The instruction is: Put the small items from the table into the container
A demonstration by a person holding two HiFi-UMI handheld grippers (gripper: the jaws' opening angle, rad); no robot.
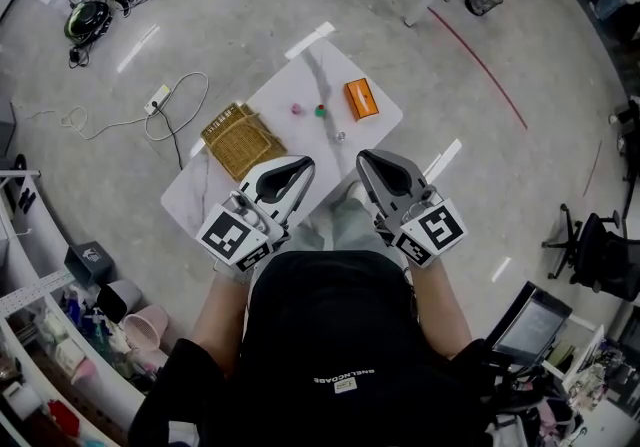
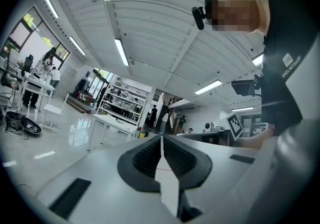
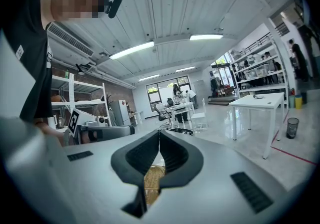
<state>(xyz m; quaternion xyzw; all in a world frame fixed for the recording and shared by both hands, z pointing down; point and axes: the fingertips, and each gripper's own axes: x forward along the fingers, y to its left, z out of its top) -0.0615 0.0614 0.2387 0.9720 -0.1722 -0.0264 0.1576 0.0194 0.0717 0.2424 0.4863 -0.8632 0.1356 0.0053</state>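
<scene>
Head view | left gripper [image 1: 298,167], right gripper [image 1: 369,161]: jaws closed, empty, over near edge of table [image 1: 330,63] | basket [image 1: 240,141] at left edge | open floor [image 1: 250,15] all round

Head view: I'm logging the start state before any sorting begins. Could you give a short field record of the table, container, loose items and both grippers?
table: white table
container: woven basket, on the table's left side
items outside basket: pink piece, green piece, pale piece, orange box
left gripper: shut, empty
right gripper: shut, empty
</scene>
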